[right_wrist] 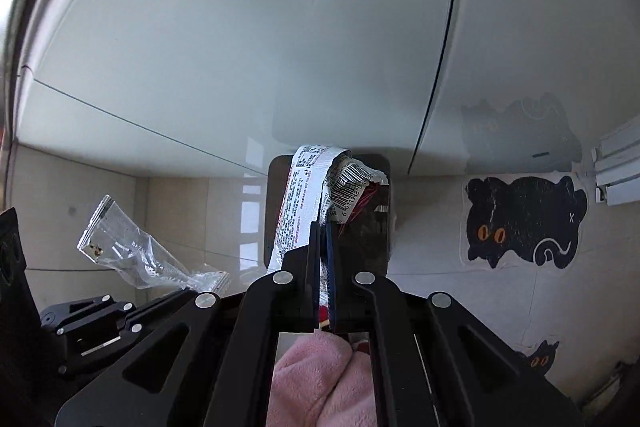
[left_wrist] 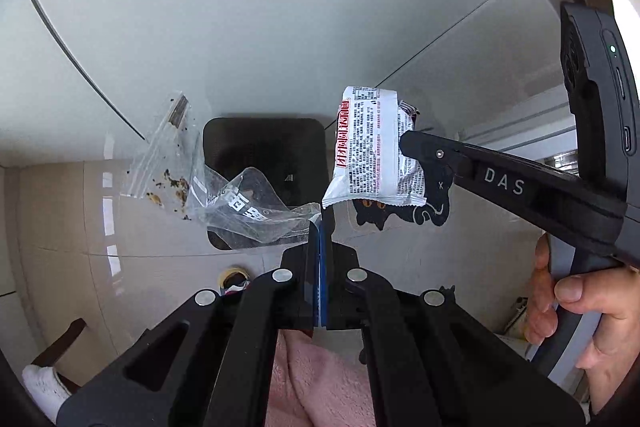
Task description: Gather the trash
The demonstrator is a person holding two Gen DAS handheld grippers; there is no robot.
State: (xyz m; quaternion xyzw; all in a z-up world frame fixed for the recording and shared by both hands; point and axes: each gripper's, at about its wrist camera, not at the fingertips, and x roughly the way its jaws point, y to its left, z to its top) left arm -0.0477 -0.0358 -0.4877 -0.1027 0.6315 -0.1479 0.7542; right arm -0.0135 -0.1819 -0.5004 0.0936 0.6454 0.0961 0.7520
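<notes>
On the black arm of the right gripper (left_wrist: 404, 143) I read white capitals "DAS". The crumpled white printed snack wrapper (left_wrist: 370, 147) it pinches carries a red band of Chinese characters and dense small print, too fine for me to make out. From the right wrist view, that wrapper shows a barcode with digits starting "6 911988". The clear crinkled plastic bag (right_wrist: 144, 255) has faint white lettering I cannot read.

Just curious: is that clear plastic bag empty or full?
Nearly empty: the clear plastic bag hangs flat and see-through, with only a few dark crumbs inside.
</notes>
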